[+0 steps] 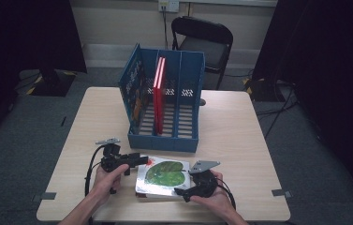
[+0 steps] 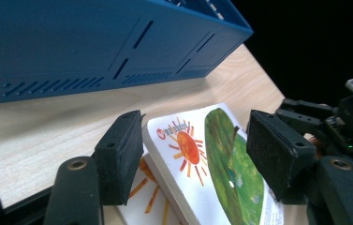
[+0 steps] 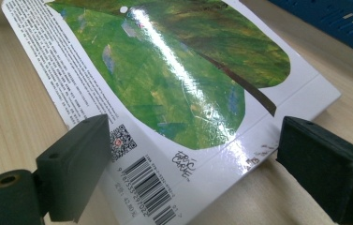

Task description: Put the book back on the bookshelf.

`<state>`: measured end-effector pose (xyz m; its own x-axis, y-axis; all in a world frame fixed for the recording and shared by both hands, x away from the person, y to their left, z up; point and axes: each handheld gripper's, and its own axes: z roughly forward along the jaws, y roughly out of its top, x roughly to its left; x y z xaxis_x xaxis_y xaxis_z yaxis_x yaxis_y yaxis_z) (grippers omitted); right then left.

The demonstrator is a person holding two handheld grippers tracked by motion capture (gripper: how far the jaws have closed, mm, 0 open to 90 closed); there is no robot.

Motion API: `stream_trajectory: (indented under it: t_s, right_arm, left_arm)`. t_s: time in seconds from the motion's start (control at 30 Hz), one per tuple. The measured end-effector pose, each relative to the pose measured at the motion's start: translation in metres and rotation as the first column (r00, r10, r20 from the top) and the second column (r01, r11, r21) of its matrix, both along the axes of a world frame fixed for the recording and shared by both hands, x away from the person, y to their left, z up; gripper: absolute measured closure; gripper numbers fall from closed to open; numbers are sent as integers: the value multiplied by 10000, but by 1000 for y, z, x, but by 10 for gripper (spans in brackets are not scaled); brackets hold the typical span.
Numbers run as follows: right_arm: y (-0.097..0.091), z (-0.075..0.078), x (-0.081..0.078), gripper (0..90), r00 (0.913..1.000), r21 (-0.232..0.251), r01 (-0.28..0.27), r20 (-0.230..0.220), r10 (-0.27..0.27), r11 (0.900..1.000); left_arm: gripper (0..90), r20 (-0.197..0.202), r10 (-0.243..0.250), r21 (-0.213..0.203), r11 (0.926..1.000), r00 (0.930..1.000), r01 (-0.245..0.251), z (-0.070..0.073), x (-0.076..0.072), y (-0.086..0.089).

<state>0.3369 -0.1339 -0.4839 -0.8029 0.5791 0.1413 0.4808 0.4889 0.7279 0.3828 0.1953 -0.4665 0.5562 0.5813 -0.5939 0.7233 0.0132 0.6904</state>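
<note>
Light wooden tabletop [image 1: 239, 140], seen from above. Toward the far side, a blue file rack [image 1: 165, 101] with upright dividers; a red book [image 1: 159, 93] standing upright in a middle slot, another colourful book [image 1: 137, 93] leaning against the rack's left wall. Beyond the tabletop, a black folding chair [image 1: 204, 42].

Near the front edge, a picture book [image 1: 162, 176] lying flat, glossy white cover with a large green leaf and a small orange sun at the left end. Beneath it, a second book [image 2: 141, 206] with a similar sun drawing, edges peeking out in the left gripper view.

Left gripper [image 1: 134, 161] held in the left hand [image 1: 106, 180], just at the top book's left edge. In the left gripper view [image 2: 188, 159], jaws spread wide, one on either side of the book's sun corner, not pressing on it. Farther off in that view, the other gripper at the book's far end.

Right gripper [image 1: 186, 190] held in the right hand [image 1: 214, 197], at the book's right front corner. In the right gripper view [image 3: 188, 164], jaws likewise wide apart, straddling the end of the cover [image 3: 174, 70] with the barcode and QR code; no contact between pads and cover to be made out. Blue rack at that view's upper right corner.
</note>
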Motion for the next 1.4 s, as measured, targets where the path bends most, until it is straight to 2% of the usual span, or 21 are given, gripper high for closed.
stream_trajectory:
  t_s: [0.1, 0.23, 0.3, 0.37, 0.4, 0.43, 0.47, 0.5, 0.53, 0.57, 0.6, 0.63, 0.7, 0.8, 0.83, 0.87, 0.97, 1.03, 1.2, 1.37, 1.4]
  right_arm:
    - [0, 1, 0, 91, 10000, 64, 25, 27, -25, 10000]
    - [0, 2, 0, 91, 10000, 29, -59, 68, 59, 10000]
    - [0, 2, -1, 101, 9999, 88, -67, 81, 66, 9999]
    - [0, 4, 0, 107, 9998, 383, -175, 28, 174, 9991]
    - [2, 4, 0, 111, 9997, 445, -230, 51, 227, 9987]
    - [2, 4, 0, 111, 9997, 445, -230, 51, 227, 9987]
    - [3, 4, -1, 111, 9997, 421, -216, 83, 213, 9989]
    - [2, 4, -1, 111, 9998, 440, -205, 78, 202, 9988]
    - [1, 4, -1, 112, 9998, 494, -212, 42, 210, 9986]
    - [1, 4, -1, 112, 9998, 494, -212, 42, 210, 9986]
    - [2, 4, -1, 111, 9997, 452, -233, 76, 230, 9987]
    - [2, 4, -1, 111, 9997, 452, -233, 76, 230, 9987]
    - [3, 4, -1, 112, 9996, 386, -249, 123, 244, 9989]
    - [2, 4, 0, 112, 9996, 484, -267, 92, 263, 9985]
    - [2, 4, 0, 112, 9996, 484, -267, 92, 263, 9985]
    - [2, 3, 0, 112, 9996, 506, -282, 106, 277, 9983]
    - [3, 3, -1, 113, 9995, 451, -278, 150, 271, 9986]
    - [3, 3, -1, 114, 9994, 381, -307, 191, 300, 9988]
    - [4, 3, -1, 118, 9993, 372, -316, 211, 308, 9988]
    - [4, 4, 0, 130, 9991, 315, -353, 252, 345, 9989]
    - [4, 4, 1, 139, 9993, 313, -288, 233, 281, 9991]
  left_arm:
    - [366, 16, -51, -390, 9992, 10000, 52, 3, 0, 0]
    - [364, 116, -22, -260, 9997, 9999, 25, 5, 0, -3]
    - [386, -76, -204, -532, 9984, 9998, 200, 5, -1, -5]
    - [444, -268, -944, -738, 9930, 9952, 922, 3, -4, -12]
    - [383, -174, -1007, -313, 9945, 9948, 1002, 3, -8, -19]
    - [383, -58, -978, 113, 9951, 9952, 979, 4, -10, -24]
    - [364, -98, -952, 134, 9954, 9954, 953, 5, -10, -25]
    - [371, -242, -968, -123, 9953, 9950, 965, 4, -8, -23]
    - [459, -387, -964, -121, 9953, 9946, 960, 4, -5, -20]
    - [470, -387, -964, -121, 9953, 9946, 960, 4, -5, -20]
    - [470, -500, -1061, 160, 9941, 9931, 1070, 2, -5, -22]
    - [474, -500, -1061, 160, 9941, 9931, 1070, 2, -5, -22]
    - [487, -881, -1391, 25, 9902, 9864, 1399, -1, -5, -26]
    - [542, -1105, -1721, 66, 9848, 9789, 1738, -5, -6, -34]
    - [548, -1105, -1721, 66, 9848, 9789, 1738, -5, -6, -34]
    - [566, -1158, -1633, 366, 9850, 9798, 1685, -6, -7, -36]
    - [574, -1480, -1561, 101, 9872, 9766, 1593, -8, -5, -35]
    - [593, -1404, -1591, 339, 9856, 9772, 1654, -10, -5, -35]
    - [625, -1634, -2139, -86, 9765, 9631, 2154, -16, 0, -33]
    - [633, -1583, -2373, -108, 9711, 9585, 2386, -17, 0, -34]
    - [641, -1618, -2609, -230, 9652, 9517, 2607, -16, 0, -33]
